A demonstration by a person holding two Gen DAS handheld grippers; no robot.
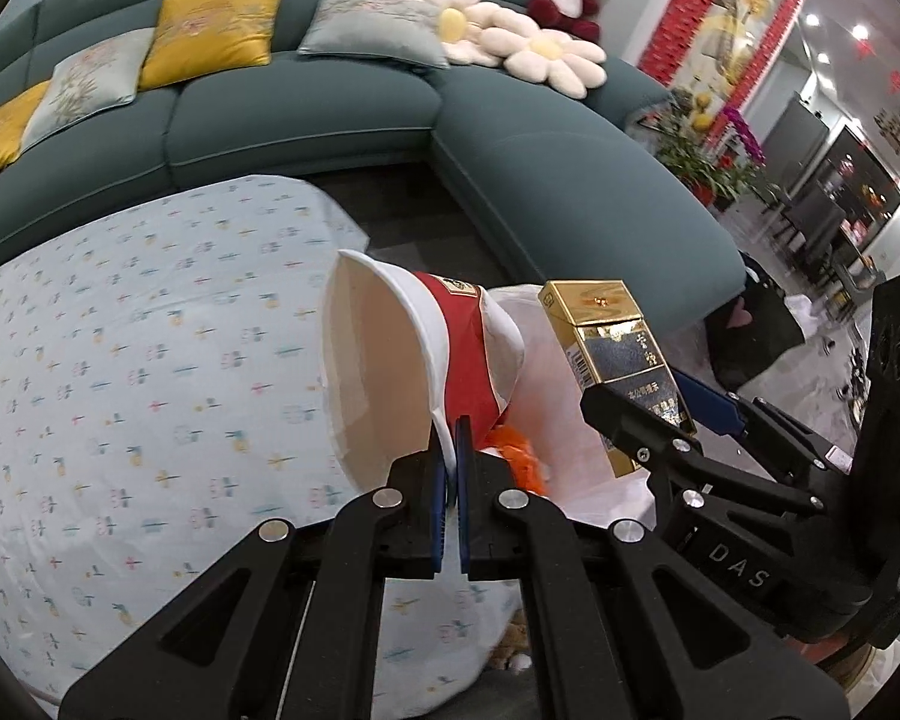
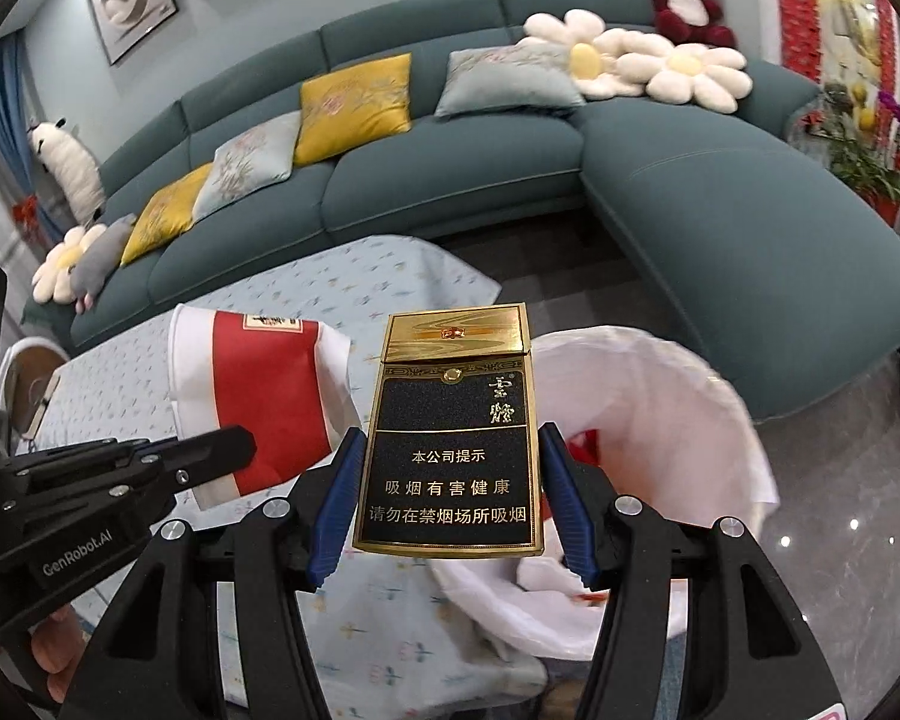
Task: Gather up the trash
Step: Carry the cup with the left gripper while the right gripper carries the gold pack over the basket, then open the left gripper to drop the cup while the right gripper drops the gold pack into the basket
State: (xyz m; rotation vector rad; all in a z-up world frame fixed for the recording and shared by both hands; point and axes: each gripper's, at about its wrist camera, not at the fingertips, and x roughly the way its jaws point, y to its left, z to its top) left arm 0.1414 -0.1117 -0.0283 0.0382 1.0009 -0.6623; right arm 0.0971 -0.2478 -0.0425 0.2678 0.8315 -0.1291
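My left gripper (image 1: 449,441) is shut on the rim of a red-and-white paper bowl (image 1: 402,360), held tilted above the table's edge beside the bin; the bowl also shows in the right wrist view (image 2: 264,396). My right gripper (image 2: 450,480) is shut on a gold-and-black cigarette pack (image 2: 453,438), held upright over the near rim of a bin lined with a white bag (image 2: 660,420). In the left wrist view the pack (image 1: 618,360) and right gripper (image 1: 660,420) sit just right of the bowl, over the white bag (image 1: 564,396). Orange and red trash lies inside.
A low table with a light patterned cloth (image 1: 120,360) lies to the left. A teal sectional sofa (image 2: 720,228) with cushions, flower pillows and a plush bear wraps behind and to the right. Dark floor (image 2: 546,276) runs between table and sofa.
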